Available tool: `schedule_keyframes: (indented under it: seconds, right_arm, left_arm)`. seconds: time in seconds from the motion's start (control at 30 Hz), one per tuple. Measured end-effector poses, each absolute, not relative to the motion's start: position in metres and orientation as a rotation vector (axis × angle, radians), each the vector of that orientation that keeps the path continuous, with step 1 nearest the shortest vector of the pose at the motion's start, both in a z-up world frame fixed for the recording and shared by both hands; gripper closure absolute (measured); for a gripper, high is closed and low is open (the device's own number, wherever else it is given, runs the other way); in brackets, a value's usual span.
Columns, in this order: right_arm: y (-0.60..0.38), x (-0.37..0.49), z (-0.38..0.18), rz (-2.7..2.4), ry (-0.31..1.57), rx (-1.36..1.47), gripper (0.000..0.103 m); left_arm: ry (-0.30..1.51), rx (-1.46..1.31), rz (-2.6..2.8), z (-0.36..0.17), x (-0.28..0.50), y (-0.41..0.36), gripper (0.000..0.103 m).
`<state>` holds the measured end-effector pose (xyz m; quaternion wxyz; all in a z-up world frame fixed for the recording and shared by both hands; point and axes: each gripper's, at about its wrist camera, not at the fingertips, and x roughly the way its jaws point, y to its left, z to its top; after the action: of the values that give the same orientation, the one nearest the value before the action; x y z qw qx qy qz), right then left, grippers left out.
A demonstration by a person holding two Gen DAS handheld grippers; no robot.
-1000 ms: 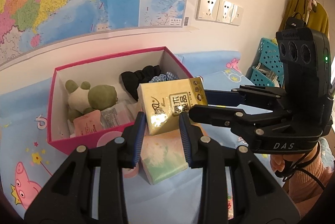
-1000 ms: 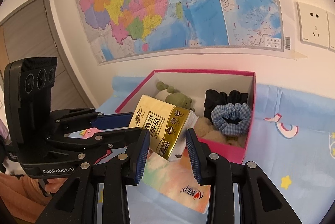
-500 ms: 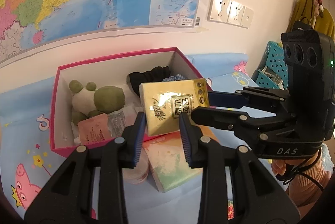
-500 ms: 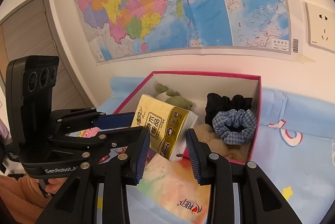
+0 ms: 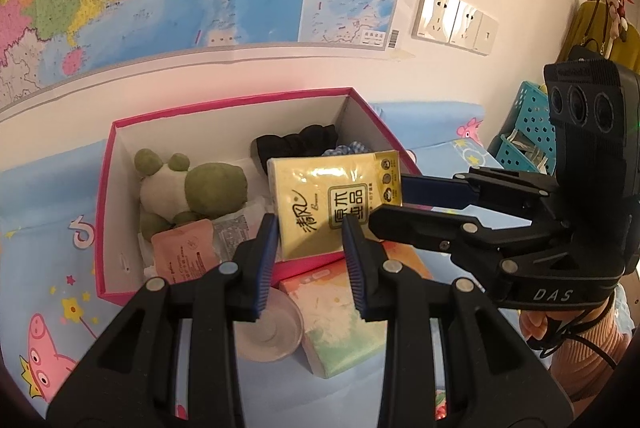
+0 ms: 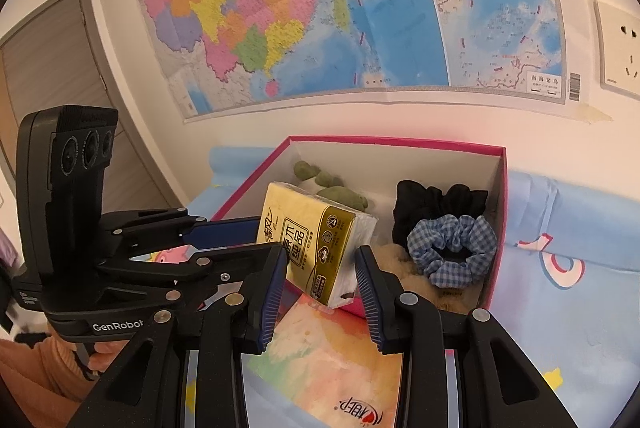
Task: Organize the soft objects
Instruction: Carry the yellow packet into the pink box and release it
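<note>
A yellow tissue pack point(image 5: 332, 202) point(image 6: 310, 244) hangs over the front rim of the pink box point(image 5: 105, 212) point(image 6: 494, 260). Both my left gripper point(image 5: 310, 252) and my right gripper point(image 6: 320, 282) are shut on it, one at each end. The box holds a green frog plush point(image 5: 192, 188), a pink sachet point(image 5: 184, 248), a black scrunchie point(image 6: 434, 204) and a blue checked scrunchie point(image 6: 454, 244). A pastel tissue pack point(image 5: 344, 324) point(image 6: 332, 360) lies on the sheet below my grippers.
A pale pink round lid point(image 5: 270, 332) lies by the pastel pack. Blue baskets point(image 5: 524, 132) stand at the right. A map point(image 6: 340, 0) and wall sockets point(image 5: 456, 20) are on the wall behind. The sheet point(image 6: 568, 308) is blue with cartoon pigs.
Both grippers have carried the yellow pack a little up and towards the box; the box looks nearer in both views. The grip has not changed.
</note>
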<state>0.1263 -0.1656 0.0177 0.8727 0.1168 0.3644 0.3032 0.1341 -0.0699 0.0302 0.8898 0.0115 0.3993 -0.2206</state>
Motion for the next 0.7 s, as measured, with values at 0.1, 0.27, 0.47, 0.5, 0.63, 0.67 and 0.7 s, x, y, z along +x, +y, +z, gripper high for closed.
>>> schedule_keyframes:
  seconds: [0.1,0.27,0.47,0.5,0.63,0.67,0.7]
  right_arm:
    - [-0.165,0.128,0.016,0.634,0.766,0.251,0.067]
    - [-0.164,0.131,0.014,0.628,0.775,0.256,0.067]
    - [-0.162,0.136,0.010,0.624,0.785,0.262,0.067]
    - [-0.162,0.137,0.010,0.623,0.787,0.263,0.067]
    - [-0.162,0.140,0.007,0.621,0.796,0.270,0.067]
    - [-0.162,0.141,0.006,0.620,0.798,0.272,0.067]
    - [-0.162,0.142,0.005,0.621,0.803,0.273,0.066]
  left_arm:
    - [0.832,0.028,-0.456,0.029,0.137,-0.070,0.069]
    - [0.841,0.031,-0.449,0.028,0.141,-0.071,0.069]
    - [0.853,0.030,-0.445,0.024,0.147,-0.071,0.069]
    - [0.855,0.030,-0.445,0.024,0.148,-0.070,0.069]
    - [0.866,0.025,-0.443,0.021,0.152,-0.070,0.069]
    - [0.872,0.022,-0.442,0.020,0.154,-0.069,0.069]
    - [0.876,0.019,-0.442,0.019,0.155,-0.069,0.069]
